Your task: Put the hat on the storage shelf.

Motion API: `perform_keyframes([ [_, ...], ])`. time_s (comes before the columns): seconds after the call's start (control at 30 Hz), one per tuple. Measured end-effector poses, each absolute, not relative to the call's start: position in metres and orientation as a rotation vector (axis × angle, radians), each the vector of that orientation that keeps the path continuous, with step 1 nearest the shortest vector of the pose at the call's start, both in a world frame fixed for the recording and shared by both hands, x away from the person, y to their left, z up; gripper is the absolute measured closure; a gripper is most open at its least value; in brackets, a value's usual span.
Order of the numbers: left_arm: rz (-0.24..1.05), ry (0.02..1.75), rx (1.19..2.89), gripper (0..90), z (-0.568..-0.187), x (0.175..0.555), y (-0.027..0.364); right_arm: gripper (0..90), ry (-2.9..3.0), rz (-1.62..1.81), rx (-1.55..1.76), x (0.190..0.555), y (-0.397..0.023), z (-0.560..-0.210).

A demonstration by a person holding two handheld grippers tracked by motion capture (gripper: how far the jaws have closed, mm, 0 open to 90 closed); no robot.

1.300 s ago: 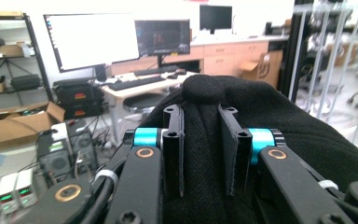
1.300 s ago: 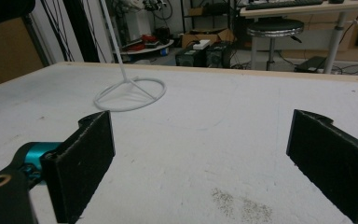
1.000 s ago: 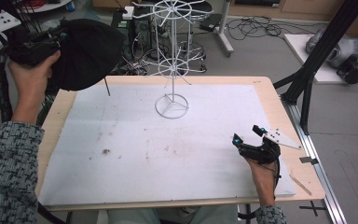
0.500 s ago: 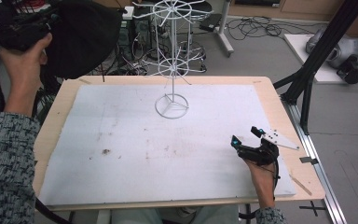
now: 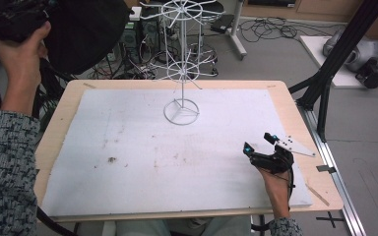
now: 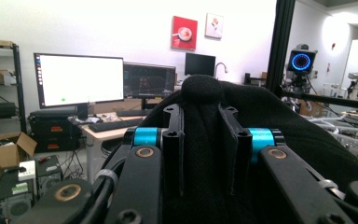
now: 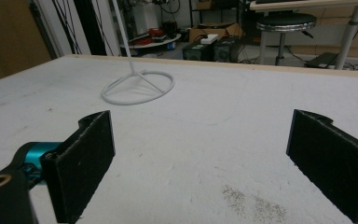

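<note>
A black cap (image 5: 86,34) hangs in the air beyond the table's far left corner, with my left gripper (image 5: 34,17) shut on it. In the left gripper view the two jaws (image 6: 205,112) pinch a fold of the cap's black fabric (image 6: 298,140), and its top button shows just above them. A white wire rack (image 5: 181,73) with spoked rings stands on a round base at the back middle of the table. My right gripper (image 5: 259,142) rests low at the front right, open, with bare board between its pads (image 7: 84,163). The rack's base (image 7: 137,88) lies ahead of it.
A white sheet (image 5: 128,162) covers the wooden table (image 5: 59,118). Black frame posts (image 5: 334,73) stand at the right edge. Cables, computers and a stool crowd the floor behind the table. Monitors and a desk show in the left gripper view.
My left hand has lifted the black cap higher, toward the top left corner of the high view. The right gripper has stayed where it was.
</note>
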State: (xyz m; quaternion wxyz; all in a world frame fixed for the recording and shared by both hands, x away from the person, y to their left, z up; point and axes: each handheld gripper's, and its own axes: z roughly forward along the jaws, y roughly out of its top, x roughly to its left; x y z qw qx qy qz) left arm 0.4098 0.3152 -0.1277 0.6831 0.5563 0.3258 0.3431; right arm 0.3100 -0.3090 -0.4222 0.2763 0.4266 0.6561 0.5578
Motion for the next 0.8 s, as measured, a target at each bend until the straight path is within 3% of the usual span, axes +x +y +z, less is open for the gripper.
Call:
perform_keyframes([
  [0.8, 0.765, 0.725, 1.196, 73.5, -0.102, 0.416, 0.301, 6.8, 1.781, 1.506, 1.148, 0.313, -0.305, -0.422],
])
